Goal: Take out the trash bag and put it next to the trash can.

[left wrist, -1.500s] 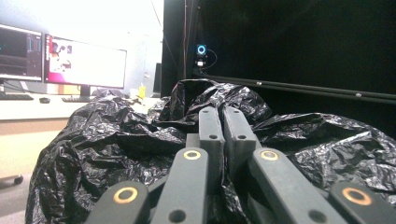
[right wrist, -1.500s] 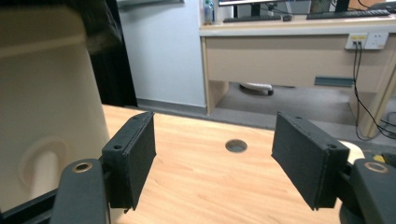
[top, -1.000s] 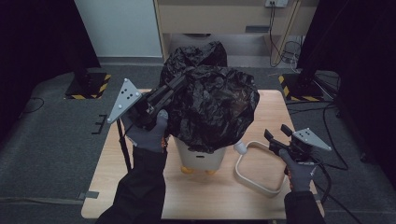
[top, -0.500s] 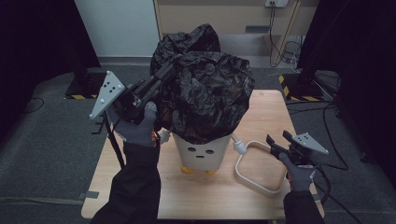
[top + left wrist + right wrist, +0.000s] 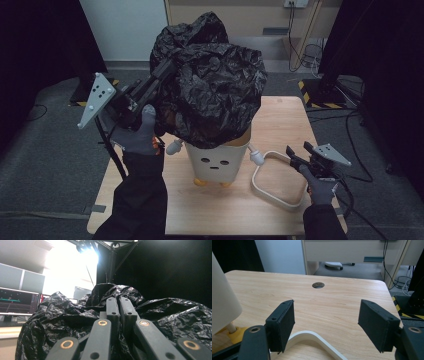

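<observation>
A crumpled black plastic bag (image 5: 215,95) hangs over the mouth of a small cream bin (image 5: 217,162) that has a drawn face, stub arms and yellow feet. My left gripper (image 5: 167,70) reaches up into the bag's left side and is shut on its film. In the left gripper view the jaws of that gripper (image 5: 119,301) press together, with the bag (image 5: 62,320) bunched around them. My right gripper (image 5: 295,152) stands open at the right, low over a white plastic ring (image 5: 277,182) that lies flat on the table. The right gripper view shows my right gripper (image 5: 327,322) with nothing between its jaws and the ring (image 5: 312,336) just below.
The light wooden table (image 5: 280,120) has a round cable hole (image 5: 318,285) near its far edge. Bare wood stretches behind the ring. Grey floor surrounds the table, with cables and a striped stand base (image 5: 320,92) at the back right. A cabinet stands behind.
My left hand has risen and drawn the black bag up and to the left, so more of the bin's front shows. The right gripper has barely shifted.
</observation>
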A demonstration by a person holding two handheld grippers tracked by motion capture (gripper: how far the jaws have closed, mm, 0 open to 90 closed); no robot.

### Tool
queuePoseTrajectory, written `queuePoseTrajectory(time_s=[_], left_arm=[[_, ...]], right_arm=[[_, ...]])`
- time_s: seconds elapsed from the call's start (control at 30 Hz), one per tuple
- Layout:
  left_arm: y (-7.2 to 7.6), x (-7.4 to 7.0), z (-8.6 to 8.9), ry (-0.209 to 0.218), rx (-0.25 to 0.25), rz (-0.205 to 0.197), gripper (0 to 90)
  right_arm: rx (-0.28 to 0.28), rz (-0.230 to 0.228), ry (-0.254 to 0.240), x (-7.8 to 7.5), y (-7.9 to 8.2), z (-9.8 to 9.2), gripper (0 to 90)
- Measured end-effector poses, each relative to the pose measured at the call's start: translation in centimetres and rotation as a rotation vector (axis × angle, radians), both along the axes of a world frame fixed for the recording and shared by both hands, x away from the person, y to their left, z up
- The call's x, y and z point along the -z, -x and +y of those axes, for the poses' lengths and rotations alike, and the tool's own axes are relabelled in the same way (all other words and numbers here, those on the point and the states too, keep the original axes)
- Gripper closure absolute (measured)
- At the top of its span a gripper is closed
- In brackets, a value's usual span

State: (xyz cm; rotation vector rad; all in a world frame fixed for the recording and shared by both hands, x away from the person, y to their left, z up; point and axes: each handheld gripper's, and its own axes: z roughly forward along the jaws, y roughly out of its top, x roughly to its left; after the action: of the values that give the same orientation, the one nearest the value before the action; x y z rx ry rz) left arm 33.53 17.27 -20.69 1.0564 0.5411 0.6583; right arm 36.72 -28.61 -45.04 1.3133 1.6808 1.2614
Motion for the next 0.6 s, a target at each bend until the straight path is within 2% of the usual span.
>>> queuePoseTrajectory(time_s=[0.6], left_arm=[[0.9, -1.1, 1.7, 0.046, -0.03, -0.058, 86.6]], right_arm=[[0.005, 0.006, 0.014, 0.3, 0.0, -0.2, 29.1]])
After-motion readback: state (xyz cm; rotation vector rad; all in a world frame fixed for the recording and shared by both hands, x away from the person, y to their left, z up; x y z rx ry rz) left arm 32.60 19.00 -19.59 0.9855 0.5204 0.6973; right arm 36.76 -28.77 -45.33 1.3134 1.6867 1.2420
